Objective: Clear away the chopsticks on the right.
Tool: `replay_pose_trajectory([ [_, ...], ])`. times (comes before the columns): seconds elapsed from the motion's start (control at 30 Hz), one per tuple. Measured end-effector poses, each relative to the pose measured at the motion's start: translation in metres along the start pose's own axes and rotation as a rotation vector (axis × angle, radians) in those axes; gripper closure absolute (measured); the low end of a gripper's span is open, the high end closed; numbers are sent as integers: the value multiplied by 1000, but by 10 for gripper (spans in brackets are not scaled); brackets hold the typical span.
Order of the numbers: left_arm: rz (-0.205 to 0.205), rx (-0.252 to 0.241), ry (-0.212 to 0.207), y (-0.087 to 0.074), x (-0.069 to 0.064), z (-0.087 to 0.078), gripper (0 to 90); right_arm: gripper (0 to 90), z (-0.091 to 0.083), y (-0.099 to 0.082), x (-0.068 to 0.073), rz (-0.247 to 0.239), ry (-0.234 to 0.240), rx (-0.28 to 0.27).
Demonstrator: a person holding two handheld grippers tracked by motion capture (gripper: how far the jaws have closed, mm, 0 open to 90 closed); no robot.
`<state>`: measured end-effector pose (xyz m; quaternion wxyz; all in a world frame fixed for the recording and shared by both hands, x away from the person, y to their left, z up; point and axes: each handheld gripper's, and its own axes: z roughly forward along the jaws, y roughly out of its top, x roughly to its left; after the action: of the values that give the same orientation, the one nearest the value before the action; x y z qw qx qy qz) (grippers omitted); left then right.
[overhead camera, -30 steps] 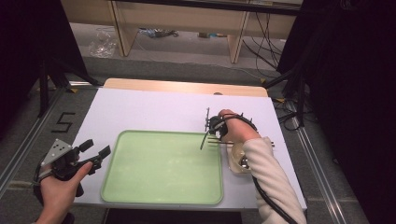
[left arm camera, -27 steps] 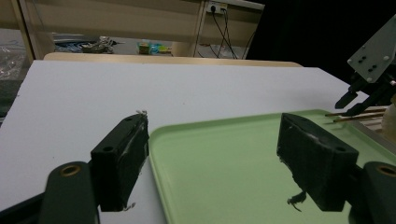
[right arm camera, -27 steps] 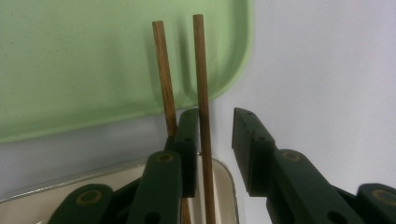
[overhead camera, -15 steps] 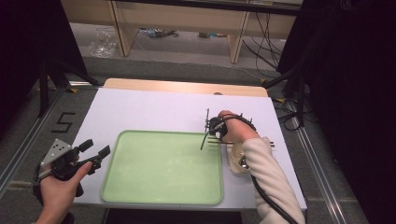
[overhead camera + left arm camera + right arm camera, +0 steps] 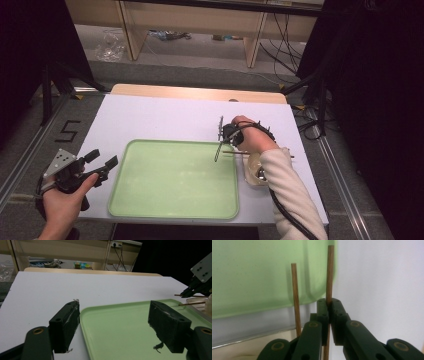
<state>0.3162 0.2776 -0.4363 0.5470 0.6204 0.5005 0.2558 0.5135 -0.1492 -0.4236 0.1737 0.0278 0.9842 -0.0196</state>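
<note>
Right gripper (image 5: 329,305): as its jaws have just been closing, they now pinch one wooden stick (image 5: 329,270) between the pads.
Second stick (image 5: 295,296): loose, just beside the held one.
Sticks' place: over the green tray's (image 5: 175,210) right edge, near the table's (image 5: 150,117) right side.
Left gripper (image 5: 105,161): jaws spread, nothing between them, at the tray's left edge.
Small dish (image 5: 251,170): just right of the tray.

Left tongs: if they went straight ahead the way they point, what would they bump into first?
Probably the green tray. The left tongs stand open and point across it, its near corner rim sitting between the jaws. How high above the rim they ride is unclear, so they might skim over it.
</note>
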Motion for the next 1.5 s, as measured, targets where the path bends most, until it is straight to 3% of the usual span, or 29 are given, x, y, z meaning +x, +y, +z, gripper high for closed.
replay_pose_trajectory([
  [0.07, 0, 1, 0, 0, 0, 0, 251, 875, -5, 1, 0, 9, -18, -14],
  [0.13, -1, 0, 0, 0, 0, 0, 251, 876, -8, 2, -2, -18, -53, -40],
  [0.2, -1, 0, 0, 0, 0, 0, 252, 875, -14, 2, -1, -2, -78, -61],
  [0.27, -2, 0, 0, 0, 0, 0, 252, 876, -22, 4, 1, 27, -125, -98],
  [0.33, -2, 1, 0, 0, 0, 0, 252, 876, -25, 4, 2, 48, -134, -108],
  [0.47, -3, -1, 1, 0, 1, -1, 252, 875, -36, 4, 4, 91, -208, -156],
  [0.7, -3, -2, 0, 0, 0, -1, 253, 876, -57, 0, 13, 174, -330, -290],
  [0.87, -2, -8, 2, 1, 0, -2, 253, 876, -69, -4, 14, 227, -356, -365],
  [0.9, -2, -7, 0, 1, 1, -1, 254, 876, -75, -6, 14, 256, -364, -404],
  [1.1, -5, -7, 3, 0, 1, -2, 254, 876, -80, -7, 15, 329, -378, -480],
  [1.23, -5, -3, 4, 0, 1, -1, 255, 876, -87, -10, 13, 435, -383, -574],
  [1.27, -5, -3, 4, 0, 1, -1, 256, 876, -88, -11, 12, 443, -406, -598],
  [1.33, -5, -3, 4, 0, 1, -1, 257, 876, -94, -15, 11, 516, -399, -659],
  [1.37, -4, -2, 4, 0, 1, -1, 257, 876, -100, -18, 10, 588, -401, -707],
  [1.43, -4, -3, 4, 0, 1, -1, 257, 876, -102, -19, 10, 600, -409, -724],
  [1.5, -5, -2, 4, 0, 1, -1, 257, 876, -108, -22, 10, 658, -399, -765],
])
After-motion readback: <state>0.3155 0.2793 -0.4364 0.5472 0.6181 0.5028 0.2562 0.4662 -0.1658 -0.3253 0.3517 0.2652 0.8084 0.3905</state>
